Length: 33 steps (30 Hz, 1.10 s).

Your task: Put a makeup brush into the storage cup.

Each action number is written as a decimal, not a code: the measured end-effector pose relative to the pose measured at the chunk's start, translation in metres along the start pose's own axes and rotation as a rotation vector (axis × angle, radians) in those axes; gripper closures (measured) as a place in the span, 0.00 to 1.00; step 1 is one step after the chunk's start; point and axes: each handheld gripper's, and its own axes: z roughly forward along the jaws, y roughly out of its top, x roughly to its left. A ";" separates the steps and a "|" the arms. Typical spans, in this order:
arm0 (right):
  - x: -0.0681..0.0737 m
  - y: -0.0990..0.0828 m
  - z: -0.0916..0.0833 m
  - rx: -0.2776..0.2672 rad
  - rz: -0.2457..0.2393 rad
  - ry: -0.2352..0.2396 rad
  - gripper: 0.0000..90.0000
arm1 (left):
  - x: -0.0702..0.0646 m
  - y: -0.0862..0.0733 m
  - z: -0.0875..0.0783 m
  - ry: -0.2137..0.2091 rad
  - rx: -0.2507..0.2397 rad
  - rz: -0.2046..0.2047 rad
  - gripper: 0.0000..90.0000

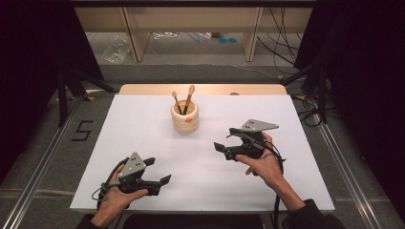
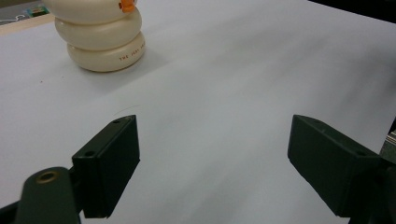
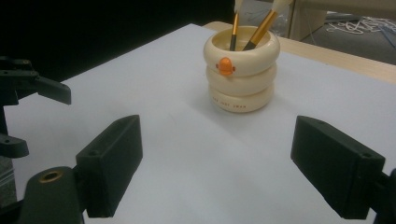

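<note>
Both the left gripper (image 1: 160,171) and right gripper (image 1: 220,149), jaws wide and empty, sit well short of the cream ringed holder (image 1: 185,116) with two brushes (image 1: 189,98); an off-center reach could probably tip it.

A black number "5" (image 1: 82,130) stands on the grey floor at left. Small red lettering on the cream ringed ceramic holder (image 2: 103,44) is too small to read.
</note>
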 end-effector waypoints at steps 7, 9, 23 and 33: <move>0.003 -0.003 -0.005 -0.013 0.001 0.004 0.21 | 0.000 0.000 -0.001 0.005 0.002 0.002 0.18; 0.002 -0.009 -0.005 -0.020 0.022 0.014 0.20 | 0.000 0.000 -0.001 0.004 0.001 0.003 0.18; 0.002 -0.038 -0.018 -0.005 0.056 0.018 0.20 | 0.000 0.000 0.000 -0.005 0.000 0.017 0.18; 0.011 -0.051 -0.026 0.004 0.052 0.020 0.20 | -0.001 0.000 0.000 -0.001 0.001 0.002 0.18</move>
